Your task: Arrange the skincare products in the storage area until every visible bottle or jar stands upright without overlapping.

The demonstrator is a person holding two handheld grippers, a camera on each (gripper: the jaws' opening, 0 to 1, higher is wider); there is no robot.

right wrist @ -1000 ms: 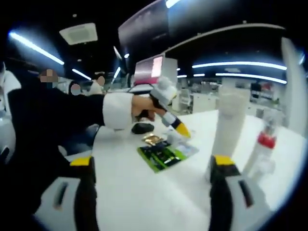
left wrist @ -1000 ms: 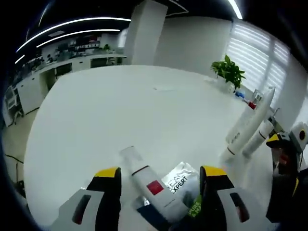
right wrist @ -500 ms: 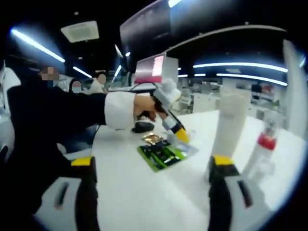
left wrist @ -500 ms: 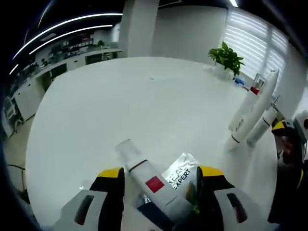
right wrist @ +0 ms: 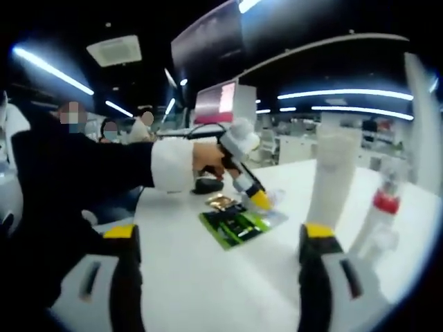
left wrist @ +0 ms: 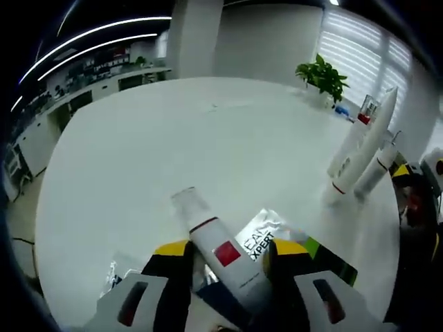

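In the left gripper view, my left gripper [left wrist: 228, 250] has its jaws drawn in against a lying white tube [left wrist: 220, 254] with a red square label; I am gripping it on both flanks. The tube lies on the white table [left wrist: 173, 145], between the yellow-tipped jaws, its body running back under them. Its long axis points away from me and slightly toward my left jaw, with the translucent cap [left wrist: 185, 202] at the far end, ahead of the jaw tips. Just beside my right jaw, partly under the tube, lies a silver sachet [left wrist: 263, 235] with printed lettering, and a green-and-black packet [left wrist: 332, 259] extends beyond it. A crumpled clear wrapper [left wrist: 114, 273] lies outside my left jaw. Well ahead to the right stand a tall white tube [left wrist: 360, 149], tilted in this view, and a shorter white bottle [left wrist: 374, 174] touching or just beside it. A potted plant [left wrist: 323, 76] stands at the table's far edge.

In the right gripper view, my right gripper [right wrist: 218, 238] stands wide open, holding nothing. Between its jaws, further off, my hand [right wrist: 208, 158] holds the left gripper over the green packet [right wrist: 239, 225]. Just beyond my right jaw stands the tall white tube [right wrist: 332, 176], upright; a red-collared bottle [right wrist: 379, 214] stands to its right.
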